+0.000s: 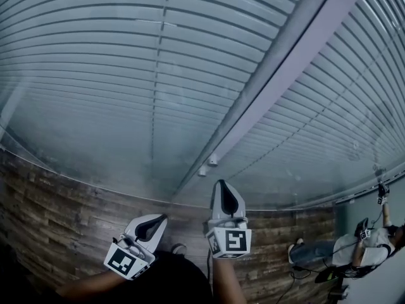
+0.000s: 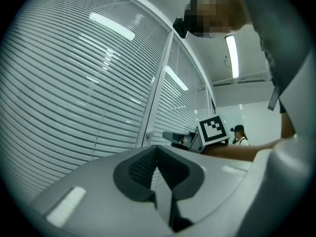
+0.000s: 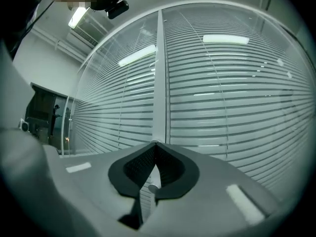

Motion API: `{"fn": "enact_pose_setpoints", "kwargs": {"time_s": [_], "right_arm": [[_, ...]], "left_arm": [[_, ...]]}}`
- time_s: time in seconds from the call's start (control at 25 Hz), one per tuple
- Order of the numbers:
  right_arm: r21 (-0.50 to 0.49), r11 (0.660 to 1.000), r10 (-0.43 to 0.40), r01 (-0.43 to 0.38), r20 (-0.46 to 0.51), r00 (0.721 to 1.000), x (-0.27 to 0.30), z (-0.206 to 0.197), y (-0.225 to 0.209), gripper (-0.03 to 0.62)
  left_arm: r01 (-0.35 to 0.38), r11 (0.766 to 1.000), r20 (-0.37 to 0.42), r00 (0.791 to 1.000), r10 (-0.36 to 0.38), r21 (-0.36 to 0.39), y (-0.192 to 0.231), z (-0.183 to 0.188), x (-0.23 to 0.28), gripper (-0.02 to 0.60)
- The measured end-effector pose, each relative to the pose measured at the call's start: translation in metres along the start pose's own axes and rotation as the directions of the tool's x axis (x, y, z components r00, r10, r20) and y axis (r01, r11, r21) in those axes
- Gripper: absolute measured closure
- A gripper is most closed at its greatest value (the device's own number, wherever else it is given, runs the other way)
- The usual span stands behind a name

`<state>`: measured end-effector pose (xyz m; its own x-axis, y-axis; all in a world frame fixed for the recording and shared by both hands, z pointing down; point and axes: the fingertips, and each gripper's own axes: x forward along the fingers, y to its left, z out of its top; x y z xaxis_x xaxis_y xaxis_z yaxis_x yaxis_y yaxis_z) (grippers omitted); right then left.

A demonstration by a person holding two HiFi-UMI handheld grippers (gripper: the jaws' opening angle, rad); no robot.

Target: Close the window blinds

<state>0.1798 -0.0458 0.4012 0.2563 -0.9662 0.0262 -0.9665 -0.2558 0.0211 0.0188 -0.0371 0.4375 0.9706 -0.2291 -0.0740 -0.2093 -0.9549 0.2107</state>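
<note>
Fingertips of our right gripper are pressed together with nothing clamped. Through the slot under them we see a small white knob. It sits on the post just ahead of the tips, and from the left gripper view we judge it apart from them. Our left gripper also has its fingers together and empty; it hangs just left of the right one and a little farther back from the glass. The blinds lie ahead of both sets of fingers, behind that glass, filling the panes on either side of the post. Their slats run level with thin dark lines between them, and thin cords drop down across them. The glass throws back the long shapes of strip lights. Below the fingers a floor of worn wood planks meets the foot of the glass wall. Far off to the right of our right fingers, well apart, a person in a white top stands by a pale wall. Above and to the right of our left fingers we see a white ceiling with one lit strip.
</note>
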Motion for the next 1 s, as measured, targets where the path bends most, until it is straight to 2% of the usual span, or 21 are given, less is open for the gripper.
{"fn": "enact_pose_setpoints", "kwargs": {"time_s": [0.6, 0.8, 1.0], "right_arm": [[-0.048, 0.998, 0.048, -0.047, 0.020, 0.999, -0.024, 0.003, 0.009, 0.594], [-0.120, 0.991, 0.067, -0.063, 0.030, 0.997, -0.030, 0.006, 0.014, 0.594], [-0.083, 0.994, 0.076, -0.073, 0.031, 0.997, -0.031, -0.001, 0.008, 0.594]], "left_arm": [[-0.032, 1.000, 0.015, 0.999, 0.032, -0.001, -0.032, -0.008, 0.010, 0.583], [-0.040, 0.999, 0.014, 0.999, 0.040, 0.001, -0.041, -0.011, 0.011, 0.583], [-0.056, 0.998, 0.005, 0.998, 0.056, 0.016, -0.043, -0.013, 0.013, 0.583]]}}
